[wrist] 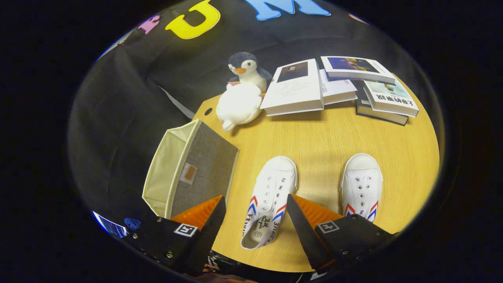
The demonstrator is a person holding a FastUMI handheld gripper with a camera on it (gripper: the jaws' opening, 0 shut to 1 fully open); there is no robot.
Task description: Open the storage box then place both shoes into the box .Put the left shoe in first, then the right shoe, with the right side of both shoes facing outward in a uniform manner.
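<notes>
Wooden tabletop (pixel 334 141) holds two white shoes side by side near the front edge, and the gripper (pixel 256 214) hangs over them with its two fingers spread wide, holding nothing. Between the fingers lies the left shoe (pixel 269 200), while the right shoe (pixel 361 186) sits just past the right finger. At the table's left edge stands the storage box (pixel 188 171), grey with a cream inside that shows, and by the far edge sit a toy penguin (pixel 245 70), a white soft toy (pixel 239 105) and some books (pixel 342 86).
</notes>
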